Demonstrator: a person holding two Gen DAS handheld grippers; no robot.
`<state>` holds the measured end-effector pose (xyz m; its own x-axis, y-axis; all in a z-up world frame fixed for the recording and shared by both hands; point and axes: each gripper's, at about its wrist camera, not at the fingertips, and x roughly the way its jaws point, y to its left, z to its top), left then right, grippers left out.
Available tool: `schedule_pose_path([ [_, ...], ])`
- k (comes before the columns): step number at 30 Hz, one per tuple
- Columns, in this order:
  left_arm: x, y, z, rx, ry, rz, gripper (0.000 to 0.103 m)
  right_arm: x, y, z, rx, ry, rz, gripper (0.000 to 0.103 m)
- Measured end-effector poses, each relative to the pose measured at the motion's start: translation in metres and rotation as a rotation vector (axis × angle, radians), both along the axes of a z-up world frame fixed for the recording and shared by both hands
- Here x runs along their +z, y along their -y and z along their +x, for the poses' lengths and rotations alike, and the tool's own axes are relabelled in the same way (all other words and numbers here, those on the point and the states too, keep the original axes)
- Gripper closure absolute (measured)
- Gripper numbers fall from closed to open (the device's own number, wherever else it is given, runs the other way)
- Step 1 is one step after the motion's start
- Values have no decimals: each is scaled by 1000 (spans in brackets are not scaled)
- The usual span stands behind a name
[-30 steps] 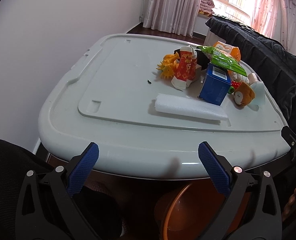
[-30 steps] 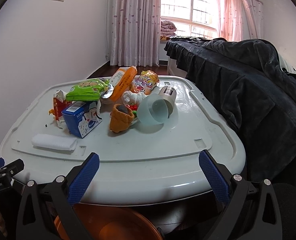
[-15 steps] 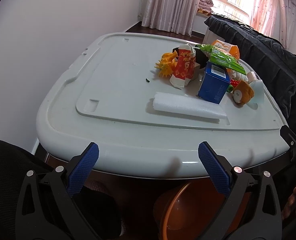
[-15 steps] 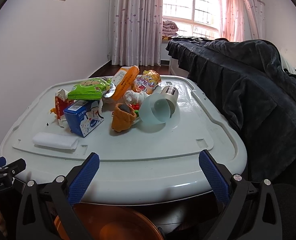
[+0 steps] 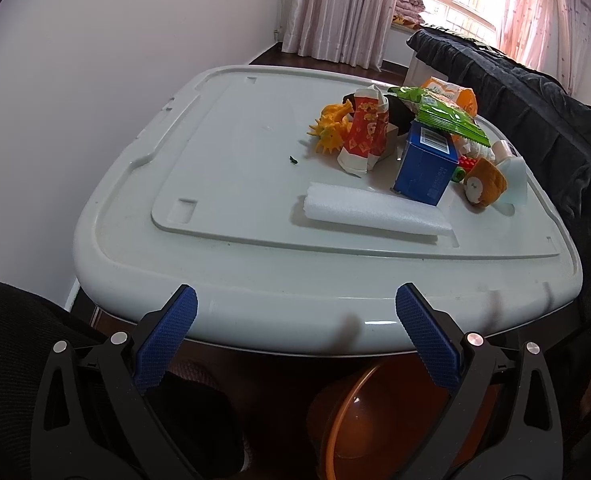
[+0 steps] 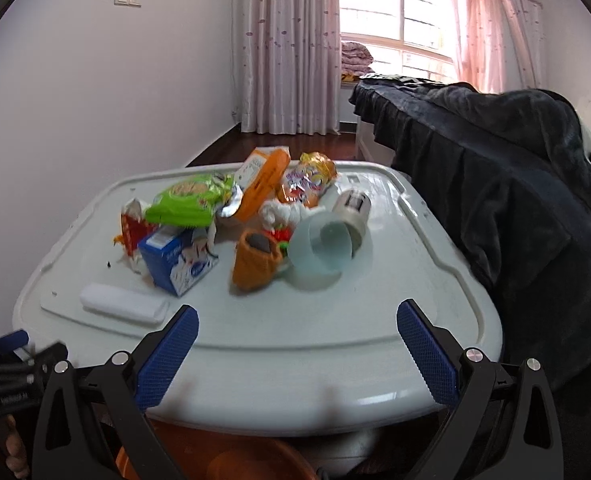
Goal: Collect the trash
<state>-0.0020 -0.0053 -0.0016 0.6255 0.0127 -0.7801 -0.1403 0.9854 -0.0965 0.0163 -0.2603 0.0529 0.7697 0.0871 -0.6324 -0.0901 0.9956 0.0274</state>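
Note:
A pile of trash lies on the white plastic table: a white foam roll, a blue carton, a red torn carton, a green wrapper, an orange snack bag, an orange plush and a pale tipped cup. My left gripper is open below the table's near edge. My right gripper is open over the near edge, short of the pile. Both hold nothing.
An orange basin sits under the table's near edge. A dark blanket-covered sofa runs along the right side. A white wall is close on the left. A yellow spiky toy lies beside the red carton.
My right gripper has risen and moved forward toward the pile, so the table looks lower and closer. The left gripper has shifted only slightly. Nothing on the table has moved.

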Motion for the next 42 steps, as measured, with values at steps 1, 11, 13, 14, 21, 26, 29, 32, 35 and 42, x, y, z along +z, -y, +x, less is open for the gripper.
schedule_pose_path([
  [1, 0, 1, 0, -3, -1, 4, 6, 2, 2, 8, 12, -4, 2, 5],
  [11, -2, 7, -3, -31, -16, 11, 6, 1, 10, 95, -8, -84, 105, 5],
  [13, -4, 8, -4, -30, -26, 18, 6, -4, 10, 109, -28, -102, 139, 5],
  [14, -4, 8, -4, -30, -28, 22, 6, -6, 9, 116, -40, -112, 154, 5],
  [21, -3, 4, -10, -28, -24, 24, 6, -30, 6, 153, -93, -197, 220, 32],
  [26, -4, 3, -11, -26, -28, 19, 6, -57, 8, 167, -125, -270, 250, 87],
  [29, -4, 2, -11, -25, -32, 18, 6, -56, 14, 160, -111, -257, 279, 88],
  [32, -4, 2, -12, -33, -28, 13, 6, -46, 13, 148, -77, -246, 253, 88],
  [35, -1, 7, -13, -58, -13, 21, 6, -27, 19, 129, -47, -222, 252, 89],
  [42, 12, 31, 5, -153, 22, 24, 6, 16, 29, 67, 56, -131, 233, 88],
])
